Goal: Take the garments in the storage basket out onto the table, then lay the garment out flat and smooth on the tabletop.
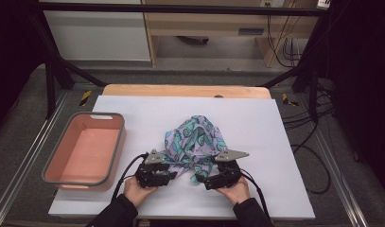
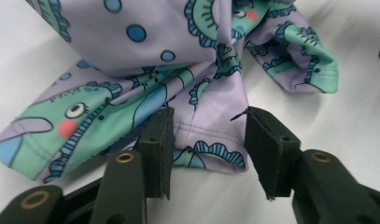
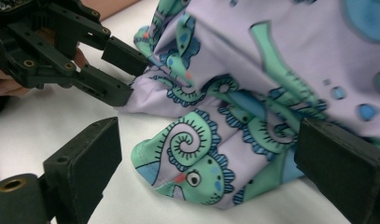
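Observation:
A crumpled lilac and green patterned cloth (image 1: pixel 195 139) lies in a heap on the white table sheet (image 1: pixel 256 127). My left gripper (image 1: pixel 173 166) sits at the heap's near left edge, open, with a hemmed fold of the cloth (image 2: pixel 208 140) between its jaws. My right gripper (image 1: pixel 199 176) stands open at the near right edge, its jaws wide around a bunched fold of cloth (image 3: pixel 201 163). The left gripper (image 3: pixel 124 74) also appears in the right gripper view at upper left, touching the cloth's edge.
A salmon tub with a grey rim (image 1: pixel 86 146) stands on the sheet at the left. The wooden table edge (image 1: pixel 185 91) runs along the far side. Black frame legs and cables stand beyond the table.

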### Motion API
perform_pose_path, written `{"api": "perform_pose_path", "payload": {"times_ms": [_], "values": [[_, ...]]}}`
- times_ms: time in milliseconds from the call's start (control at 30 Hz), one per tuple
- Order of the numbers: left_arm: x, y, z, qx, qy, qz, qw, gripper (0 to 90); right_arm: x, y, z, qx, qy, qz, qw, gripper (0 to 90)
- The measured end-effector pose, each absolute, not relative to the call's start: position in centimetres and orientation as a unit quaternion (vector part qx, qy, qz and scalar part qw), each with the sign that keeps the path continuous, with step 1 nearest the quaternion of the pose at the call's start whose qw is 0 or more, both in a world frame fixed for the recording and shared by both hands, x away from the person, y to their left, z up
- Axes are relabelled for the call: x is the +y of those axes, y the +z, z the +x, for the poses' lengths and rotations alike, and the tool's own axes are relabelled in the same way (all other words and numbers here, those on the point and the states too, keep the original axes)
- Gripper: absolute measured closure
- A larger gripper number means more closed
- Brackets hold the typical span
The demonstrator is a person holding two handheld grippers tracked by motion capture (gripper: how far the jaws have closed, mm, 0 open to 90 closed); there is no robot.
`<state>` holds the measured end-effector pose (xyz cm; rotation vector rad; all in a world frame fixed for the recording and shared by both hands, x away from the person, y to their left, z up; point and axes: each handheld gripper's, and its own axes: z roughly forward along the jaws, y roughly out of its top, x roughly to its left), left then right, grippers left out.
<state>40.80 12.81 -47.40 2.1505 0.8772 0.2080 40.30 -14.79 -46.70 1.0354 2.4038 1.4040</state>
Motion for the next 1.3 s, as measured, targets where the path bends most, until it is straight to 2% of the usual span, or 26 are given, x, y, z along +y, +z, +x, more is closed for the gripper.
{"api": "perform_pose_path", "payload": {"times_ms": [333, 467, 533, 567, 700, 767, 933, 1167, 1267, 1300], "values": [[12.8, -47.6, 41.0, 0.359, 0.087, 0.847, 0.382, 65.9, -13.1, -47.6, 40.2, 0.821, 0.438, 0.355, 0.093, 21.3], [12.8, -47.5, 41.0, 0.359, 0.092, 0.850, 0.374, 74.8, -13.0, -47.8, 40.2, 0.824, 0.431, 0.356, 0.095, 36.0], [12.8, -47.5, 41.0, 0.359, 0.094, 0.851, 0.373, 76.8, -13.0, -47.8, 40.1, 0.824, 0.429, 0.355, 0.099, 38.9], [12.9, -47.4, 41.0, 0.360, 0.093, 0.851, 0.372, 80.3, -13.1, -47.8, 40.1, 0.827, 0.426, 0.353, 0.102, 49.1], [13.0, -47.3, 41.1, 0.357, 0.091, 0.852, 0.372, 83.6, -13.5, -47.6, 40.2, 0.833, 0.420, 0.345, 0.105, 71.9], [13.0, -47.1, 41.0, 0.354, 0.092, 0.852, 0.375, 84.4, -13.9, -47.3, 40.1, 0.834, 0.417, 0.345, 0.108, 78.7], [13.2, -46.3, 40.7, 0.340, 0.096, 0.851, 0.388, 84.7, -15.9, -46.2, 40.2, 0.828, 0.424, 0.350, 0.111, 82.2], [13.5, -45.3, 40.4, 0.332, 0.086, 0.847, 0.406, 84.8, -19.6, -43.9, 40.0, 0.810, 0.431, 0.367, 0.152, 83.0], [13.5, -45.1, 40.2, 0.326, 0.084, 0.848, 0.409, 84.9, -20.5, -43.8, 40.1, 0.807, 0.431, 0.373, 0.154, 83.4], [13.4, -45.0, 40.1, 0.323, 0.083, 0.849, 0.409, 84.9, -21.2, -44.0, 40.2, 0.809, 0.420, 0.380, 0.157, 86.2]]}}
